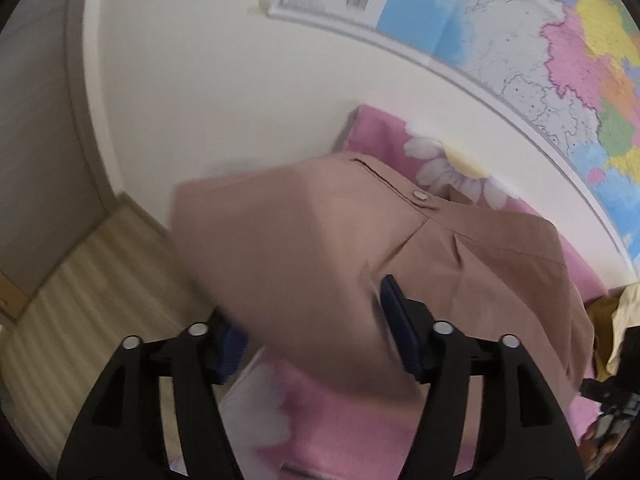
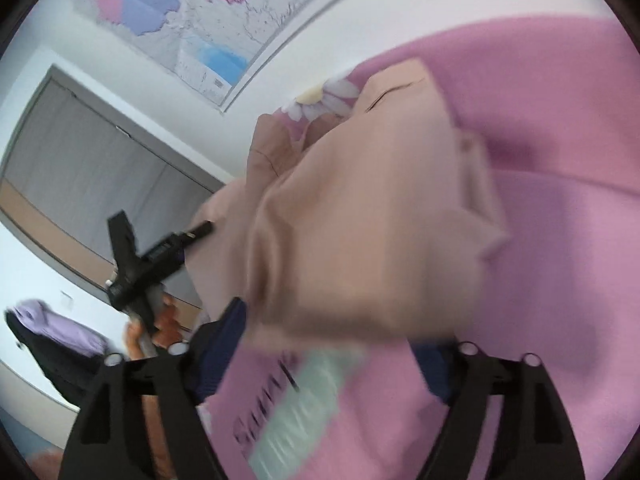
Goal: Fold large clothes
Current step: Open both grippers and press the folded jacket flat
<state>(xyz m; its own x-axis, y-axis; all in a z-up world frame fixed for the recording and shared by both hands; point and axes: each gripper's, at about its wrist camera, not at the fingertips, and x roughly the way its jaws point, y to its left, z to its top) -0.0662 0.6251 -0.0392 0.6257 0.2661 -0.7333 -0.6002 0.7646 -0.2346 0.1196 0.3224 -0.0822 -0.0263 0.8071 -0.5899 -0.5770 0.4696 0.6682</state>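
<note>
Shirt [image 1: 304,240] lies bunched on pink bedsheet [image 1: 332,412] — both tools open.

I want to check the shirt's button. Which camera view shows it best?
The left wrist view: the button sits sharp on the tan shirt, unobstructed. The right wrist view shows the shirt blurred and bunched; no button can be made out.

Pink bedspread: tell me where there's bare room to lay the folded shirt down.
Free: the pink bedspread right of the tan shirt, and the strip before the left gripper. Crowded: the far right corner by the map wall, where yellow cloth is piled.
</note>
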